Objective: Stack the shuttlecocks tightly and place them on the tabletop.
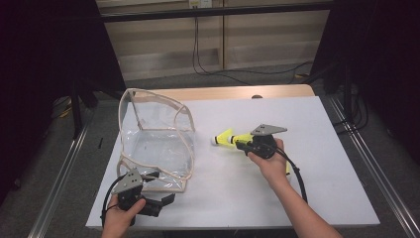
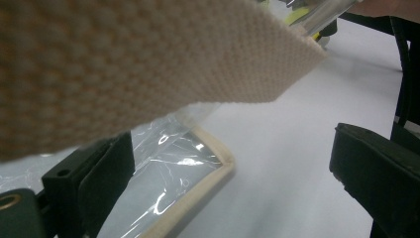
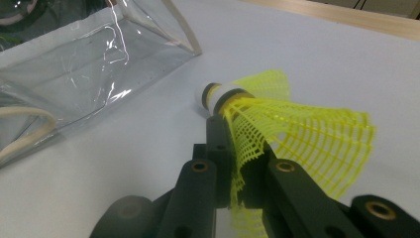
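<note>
Near the table's middle, right tongs (image 1: 236, 142) clamp a yellow mesh shuttlecock (image 1: 225, 138), not yet inside the clear plastic bag (image 1: 154, 144); left tongs (image 1: 166, 201) gape apart.

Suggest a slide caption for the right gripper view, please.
Right claw shut on a yellow shuttlecock, beside a clear bag.

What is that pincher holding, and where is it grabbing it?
The right gripper is pinching a yellow shuttlecock by its net skirt. The left gripper is open, holding nothing, beside the clear bag.
</note>
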Motion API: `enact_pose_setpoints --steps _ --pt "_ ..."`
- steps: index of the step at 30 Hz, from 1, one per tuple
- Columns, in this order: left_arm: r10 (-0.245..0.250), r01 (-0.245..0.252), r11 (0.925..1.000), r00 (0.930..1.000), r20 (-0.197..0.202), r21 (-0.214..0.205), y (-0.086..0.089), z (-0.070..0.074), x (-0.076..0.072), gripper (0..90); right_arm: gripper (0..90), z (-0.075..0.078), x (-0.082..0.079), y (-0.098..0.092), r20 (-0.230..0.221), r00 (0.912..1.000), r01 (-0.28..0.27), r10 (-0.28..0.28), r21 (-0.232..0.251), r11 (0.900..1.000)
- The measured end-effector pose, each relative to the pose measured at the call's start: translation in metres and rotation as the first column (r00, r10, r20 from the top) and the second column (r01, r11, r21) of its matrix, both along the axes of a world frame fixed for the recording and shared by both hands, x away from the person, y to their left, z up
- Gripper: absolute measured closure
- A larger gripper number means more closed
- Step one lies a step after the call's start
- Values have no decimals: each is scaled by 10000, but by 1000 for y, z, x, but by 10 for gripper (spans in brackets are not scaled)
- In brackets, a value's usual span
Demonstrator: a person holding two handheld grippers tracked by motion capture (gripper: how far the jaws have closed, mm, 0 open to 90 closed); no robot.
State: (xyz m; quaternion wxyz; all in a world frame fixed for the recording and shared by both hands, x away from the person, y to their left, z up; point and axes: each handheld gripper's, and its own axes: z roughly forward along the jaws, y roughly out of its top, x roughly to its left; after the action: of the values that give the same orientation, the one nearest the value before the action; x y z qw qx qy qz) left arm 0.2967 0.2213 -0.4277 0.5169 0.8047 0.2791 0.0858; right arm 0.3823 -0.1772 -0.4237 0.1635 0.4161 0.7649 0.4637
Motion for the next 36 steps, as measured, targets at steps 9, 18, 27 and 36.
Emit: enact_pose_setpoints --steps 9,18,27,36 --pt "9 -9 10000 10000 -18 -19 0 0 0 37 866 2 2 -4 48 9999 158 -158 36 9999" --pt "34 -34 10000 10000 -14 -44 0 0 0 36 868 4 5 -4 83 9988 472 -472 -27 9989" --pt "23 -23 10000 10000 -21 -79 0 -1 0 36 871 9 22 -2 184 9953 948 -946 -76 9955" --pt "12 -13 9999 10000 -44 -101 0 -1 0 35 872 4 35 0 170 9897 1424 -1422 -175 9896"
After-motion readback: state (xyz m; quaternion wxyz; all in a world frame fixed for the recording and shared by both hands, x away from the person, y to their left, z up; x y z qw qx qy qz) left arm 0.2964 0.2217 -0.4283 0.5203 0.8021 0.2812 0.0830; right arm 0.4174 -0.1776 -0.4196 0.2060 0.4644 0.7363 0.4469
